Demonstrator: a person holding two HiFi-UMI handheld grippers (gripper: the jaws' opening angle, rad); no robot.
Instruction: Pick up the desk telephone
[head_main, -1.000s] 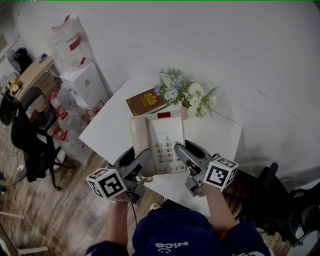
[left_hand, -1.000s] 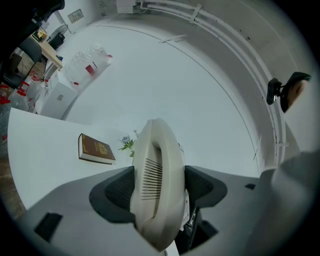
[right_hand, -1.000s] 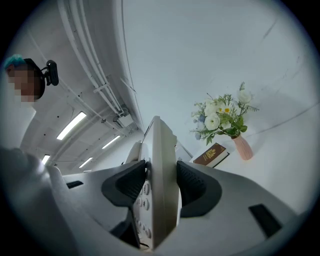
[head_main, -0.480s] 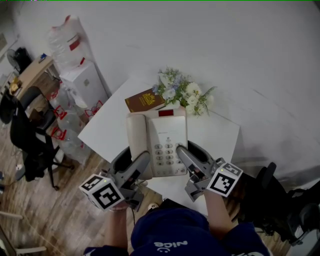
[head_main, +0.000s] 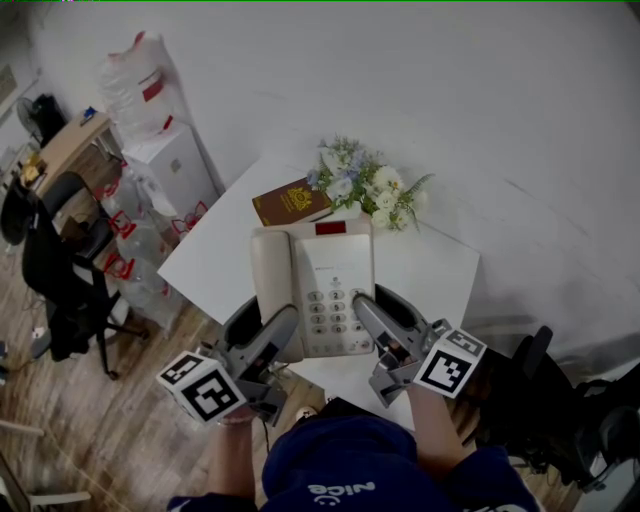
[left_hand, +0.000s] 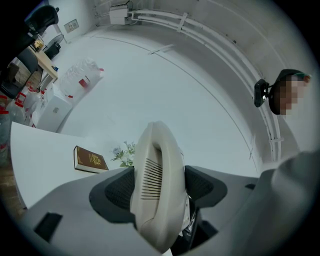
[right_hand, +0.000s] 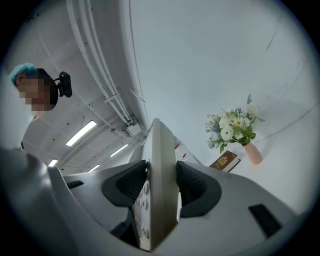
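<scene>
The cream desk telephone (head_main: 322, 285), with its handset on the left and keypad on the right, hangs above the white table (head_main: 210, 262), carried from both sides. My left gripper (head_main: 283, 328) is shut on the handset side; in the left gripper view the ribbed handset (left_hand: 156, 172) fills the gap between the black pads (left_hand: 116, 190). My right gripper (head_main: 362, 308) is shut on the phone's right edge; in the right gripper view that thin edge (right_hand: 161, 165), keypad to its left, is pressed between the pads (right_hand: 192, 182).
A brown book (head_main: 292, 202) and a vase of flowers (head_main: 368, 186) sit at the table's far side. A white cabinet (head_main: 172, 162), plastic-wrapped goods (head_main: 135, 85) and a black office chair (head_main: 65, 285) stand at left. Another dark chair (head_main: 545, 400) is at right.
Both grippers have risen with the telephone, which now looks a little larger and nearer than a second ago. The grips have not changed.
</scene>
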